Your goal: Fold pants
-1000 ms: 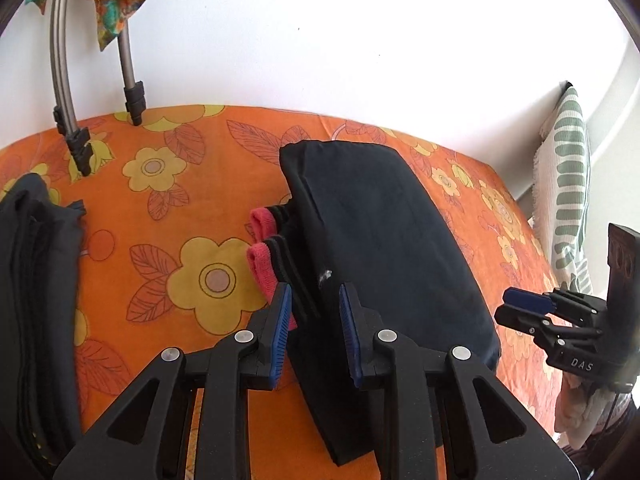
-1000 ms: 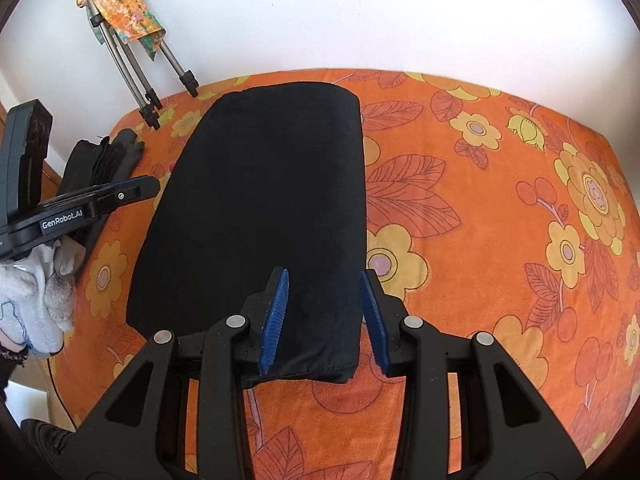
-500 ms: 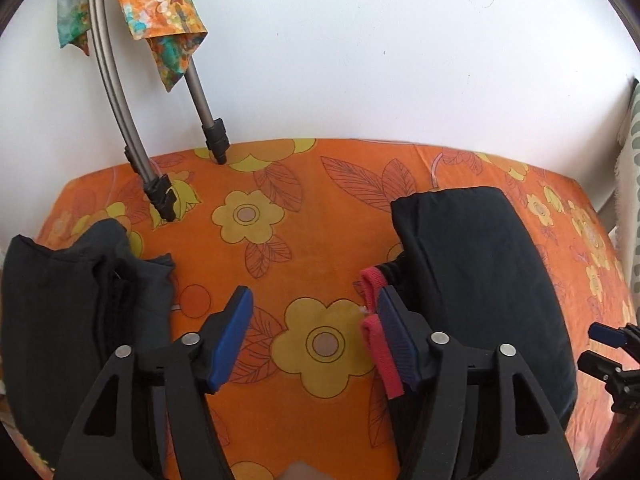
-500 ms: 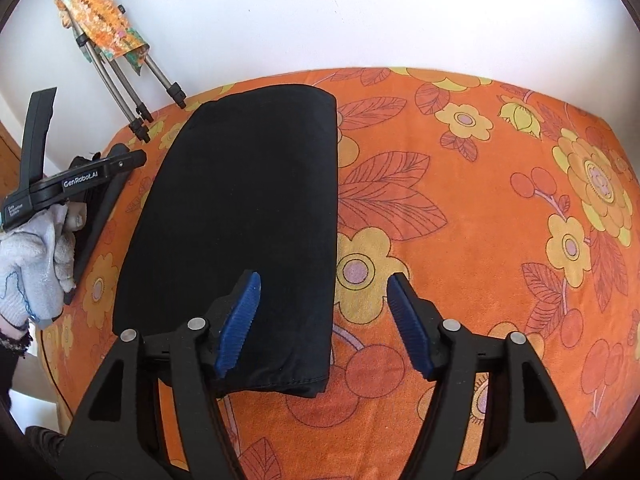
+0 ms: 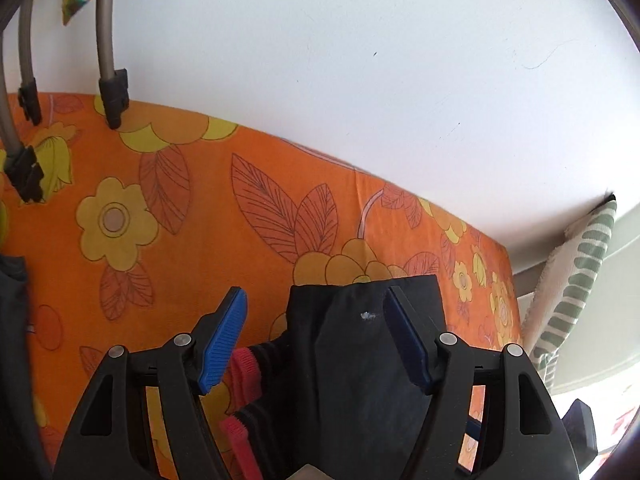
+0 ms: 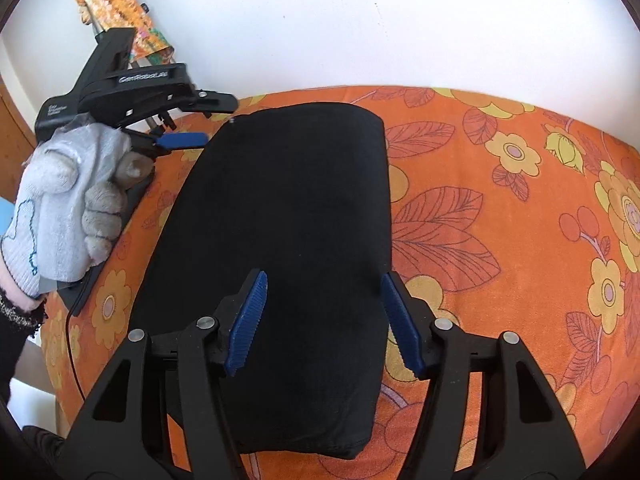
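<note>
The black folded pants (image 6: 288,220) lie on the orange flowered sheet (image 6: 500,240). My right gripper (image 6: 323,324) hovers over their near end; its jaws are closing with the cloth under them, and the pads do not press it. In the left wrist view the pants (image 5: 360,380) show a red waistband (image 5: 244,372) at their left edge. My left gripper (image 5: 316,336) stands open over that corner, gripping nothing. The right wrist view shows the left gripper (image 6: 218,120), held by a gloved hand (image 6: 68,208), at the pants' far left corner.
A pile of dark clothes (image 5: 12,320) lies at the left of the bed. Grey rack legs (image 5: 108,60) with black feet stand on the sheet by the white wall. A green-striped cushion (image 5: 576,280) leans at the bed's right end.
Both grippers let go of the pants' edges and spread wide. The left one swung left over the sheet, then back over the waistband corner. The right one shifted left over the pants.
</note>
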Available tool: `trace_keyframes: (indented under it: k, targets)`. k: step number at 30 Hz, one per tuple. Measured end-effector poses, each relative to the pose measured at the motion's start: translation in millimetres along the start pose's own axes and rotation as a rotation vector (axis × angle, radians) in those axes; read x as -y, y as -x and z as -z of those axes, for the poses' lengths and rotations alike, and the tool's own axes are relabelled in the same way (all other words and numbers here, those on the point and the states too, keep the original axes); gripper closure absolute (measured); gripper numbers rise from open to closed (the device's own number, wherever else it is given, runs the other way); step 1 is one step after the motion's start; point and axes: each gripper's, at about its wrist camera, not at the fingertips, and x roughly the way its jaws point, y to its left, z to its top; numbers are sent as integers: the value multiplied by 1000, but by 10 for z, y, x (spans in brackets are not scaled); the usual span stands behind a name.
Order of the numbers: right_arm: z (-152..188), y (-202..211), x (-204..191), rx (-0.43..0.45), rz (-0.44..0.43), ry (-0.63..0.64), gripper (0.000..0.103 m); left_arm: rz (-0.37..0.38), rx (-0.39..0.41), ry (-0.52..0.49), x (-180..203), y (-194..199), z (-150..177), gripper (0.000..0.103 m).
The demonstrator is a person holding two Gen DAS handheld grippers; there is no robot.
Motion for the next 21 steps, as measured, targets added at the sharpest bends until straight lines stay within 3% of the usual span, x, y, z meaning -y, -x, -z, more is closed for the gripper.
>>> trace_keyframes:
  k: [2, 5, 8, 12, 21]
  targets:
    - [29, -26, -55, -2, -4, 14, 41, 4, 11, -1, 29, -58, 20, 41]
    - [85, -52, -130, -5, 12, 53, 41, 11, 38, 17, 37, -65, 27, 79]
    - [122, -60, -171, -12, 10, 68, 41, 25, 53, -8, 85, -45, 50, 94]
    - [154, -64, -208, -17, -19, 61, 41, -7, 108, -72, 195, 54, 94, 97]
    - [314, -109, -581, -58, -89, 206, 41, -76, 149, -60, -11, 129, 148, 98]
